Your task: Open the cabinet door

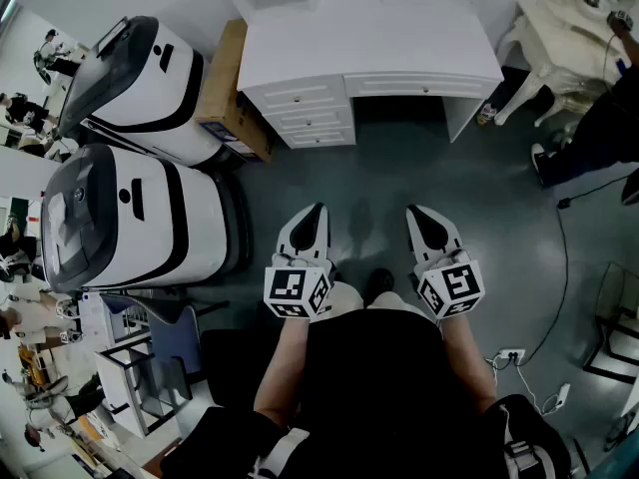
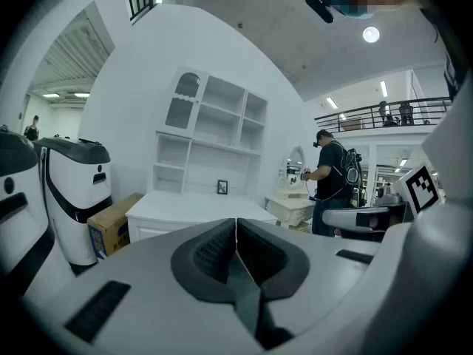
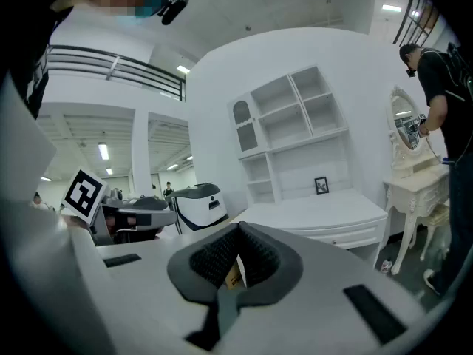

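Left claw (image 1: 305, 230) and right claw (image 1: 431, 226) fully closed, empty. Arched cabinet door (image 2: 185, 102) well ahead, above desk (image 1: 399, 38), leftward; nearer left claw.

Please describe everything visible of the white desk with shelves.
The white painted-looking desk stands against the wall. It has three small drawers at left and one wide drawer over open knee space. Its upright shelf unit has open compartments and an arched door, apparently closed. A small framed picture stands on it; a brown cardboard box sits beside it.
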`<act>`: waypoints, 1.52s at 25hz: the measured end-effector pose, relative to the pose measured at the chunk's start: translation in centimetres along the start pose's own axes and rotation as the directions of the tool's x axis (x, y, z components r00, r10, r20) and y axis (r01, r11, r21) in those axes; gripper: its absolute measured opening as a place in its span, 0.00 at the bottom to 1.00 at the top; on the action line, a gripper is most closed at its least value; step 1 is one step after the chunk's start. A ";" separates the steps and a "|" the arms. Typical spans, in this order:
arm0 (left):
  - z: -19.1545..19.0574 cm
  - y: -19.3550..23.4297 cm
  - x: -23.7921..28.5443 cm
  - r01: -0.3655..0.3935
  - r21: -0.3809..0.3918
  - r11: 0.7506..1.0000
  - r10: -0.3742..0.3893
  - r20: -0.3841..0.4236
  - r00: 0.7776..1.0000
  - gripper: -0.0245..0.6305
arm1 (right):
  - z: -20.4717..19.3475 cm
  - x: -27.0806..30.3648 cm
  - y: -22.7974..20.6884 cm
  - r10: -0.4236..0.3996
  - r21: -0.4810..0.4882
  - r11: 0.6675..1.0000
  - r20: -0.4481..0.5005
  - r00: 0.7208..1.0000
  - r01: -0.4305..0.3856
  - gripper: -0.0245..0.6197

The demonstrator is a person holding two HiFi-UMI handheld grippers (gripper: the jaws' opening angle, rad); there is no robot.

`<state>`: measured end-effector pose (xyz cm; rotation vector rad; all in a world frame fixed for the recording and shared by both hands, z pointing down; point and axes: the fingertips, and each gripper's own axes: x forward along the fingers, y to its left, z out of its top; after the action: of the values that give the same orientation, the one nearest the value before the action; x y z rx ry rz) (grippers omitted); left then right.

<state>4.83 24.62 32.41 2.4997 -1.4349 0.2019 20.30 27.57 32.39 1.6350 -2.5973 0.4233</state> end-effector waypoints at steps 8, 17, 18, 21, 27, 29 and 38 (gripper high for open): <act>-0.3 -1.2 -2.2 -0.002 -0.012 1.000 0.002 0.006 1.000 0.07 | -1.1 -2.2 1.7 0.018 -0.006 1.000 -0.021 1.000 -0.018 0.06; -0.3 -2.1 -2.3 0.001 0.001 1.000 -0.001 -0.010 1.000 0.07 | -0.3 -2.5 1.7 0.041 -0.025 0.999 0.000 0.999 -0.041 0.06; -0.2 -2.3 -2.3 0.000 0.004 1.000 0.000 -0.011 1.000 0.07 | -0.1 -2.6 1.7 0.047 -0.021 0.999 0.011 0.999 -0.047 0.06; -0.1 -2.5 -2.4 -0.008 0.014 1.000 0.009 -0.009 1.000 0.07 | 0.2 -2.7 1.9 0.062 -0.018 0.998 0.041 0.997 -0.062 0.06; -1.2 -2.5 -2.5 -0.025 -0.002 1.000 0.025 -0.037 0.999 0.07 | -0.9 -2.6 1.4 0.054 0.016 0.998 0.015 0.998 -0.054 0.06; -1.5 -2.6 -2.2 -0.025 -0.010 1.000 0.024 -0.044 0.999 0.07 | -1.3 -2.4 1.0 0.050 0.025 0.998 0.003 0.999 -0.050 0.06; -2.4 0.7 0.2 -0.027 -0.043 0.999 0.024 -0.076 0.997 0.07 | -2.0 1.7 0.5 0.042 0.034 0.999 -0.051 0.998 -0.041 0.06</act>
<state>4.36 24.84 34.82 2.4129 -1.4268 0.2629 18.84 26.75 34.47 1.5606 -2.6045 0.5068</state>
